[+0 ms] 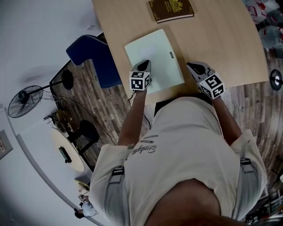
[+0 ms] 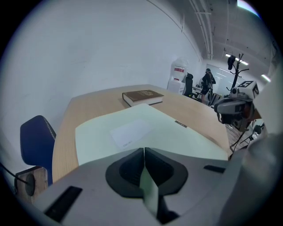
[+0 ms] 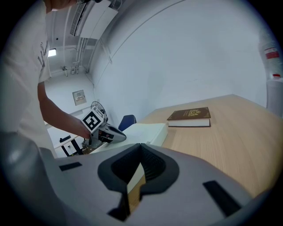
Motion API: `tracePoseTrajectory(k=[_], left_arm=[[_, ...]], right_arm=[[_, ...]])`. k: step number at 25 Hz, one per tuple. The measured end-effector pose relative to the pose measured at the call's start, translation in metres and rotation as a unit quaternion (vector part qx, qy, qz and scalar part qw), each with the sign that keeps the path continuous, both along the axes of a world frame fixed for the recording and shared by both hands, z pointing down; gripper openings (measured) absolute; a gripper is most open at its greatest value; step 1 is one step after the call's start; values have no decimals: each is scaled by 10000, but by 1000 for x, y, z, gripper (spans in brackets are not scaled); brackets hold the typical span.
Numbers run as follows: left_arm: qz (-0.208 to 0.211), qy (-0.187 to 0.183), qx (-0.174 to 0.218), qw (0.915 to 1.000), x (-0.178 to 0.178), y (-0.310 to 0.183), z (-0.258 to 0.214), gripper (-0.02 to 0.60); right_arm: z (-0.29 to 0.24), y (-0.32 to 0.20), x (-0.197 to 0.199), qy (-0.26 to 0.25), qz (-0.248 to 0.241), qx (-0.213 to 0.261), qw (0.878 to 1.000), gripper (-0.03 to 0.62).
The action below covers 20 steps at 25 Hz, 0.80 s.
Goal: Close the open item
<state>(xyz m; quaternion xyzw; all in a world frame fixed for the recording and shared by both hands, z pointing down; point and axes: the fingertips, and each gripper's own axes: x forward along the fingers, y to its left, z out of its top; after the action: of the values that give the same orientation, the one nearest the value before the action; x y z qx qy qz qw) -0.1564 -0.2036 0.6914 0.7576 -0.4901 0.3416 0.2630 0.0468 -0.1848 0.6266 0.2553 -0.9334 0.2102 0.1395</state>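
Note:
A pale green closed folder-like item (image 1: 153, 59) lies flat on the wooden table (image 1: 221, 39), near its front edge. A small dark tag (image 1: 171, 54) sits on its cover. My left gripper (image 1: 144, 66) rests over the item's near left part, jaws shut with nothing between them. In the left gripper view the cover (image 2: 132, 130) spreads out just past the left gripper (image 2: 144, 151). My right gripper (image 1: 195, 67) hovers over bare table just right of the item, shut and empty. The right gripper view shows the item's thick side (image 3: 152, 131) and the left gripper (image 3: 109, 133) beside it.
A closed brown book (image 1: 171, 9) lies at the table's far side, beyond the green item. A blue chair (image 1: 93, 57) stands left of the table. On the floor to the left are a fan (image 1: 24, 101) and a round stool (image 1: 86, 131).

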Motion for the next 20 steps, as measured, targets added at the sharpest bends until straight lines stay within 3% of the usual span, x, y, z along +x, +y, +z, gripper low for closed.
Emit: tracePoseTrajectory(k=[16,20], left_arm=[[14,38,224,9997,0,0,-7,16],[-10,328,418,9986,1,1,-19,16]], right_arm=[[-5,7,-9,78,37,-38,10000,-5],[-7,9,-12,63,99,-95,9999,-5]])
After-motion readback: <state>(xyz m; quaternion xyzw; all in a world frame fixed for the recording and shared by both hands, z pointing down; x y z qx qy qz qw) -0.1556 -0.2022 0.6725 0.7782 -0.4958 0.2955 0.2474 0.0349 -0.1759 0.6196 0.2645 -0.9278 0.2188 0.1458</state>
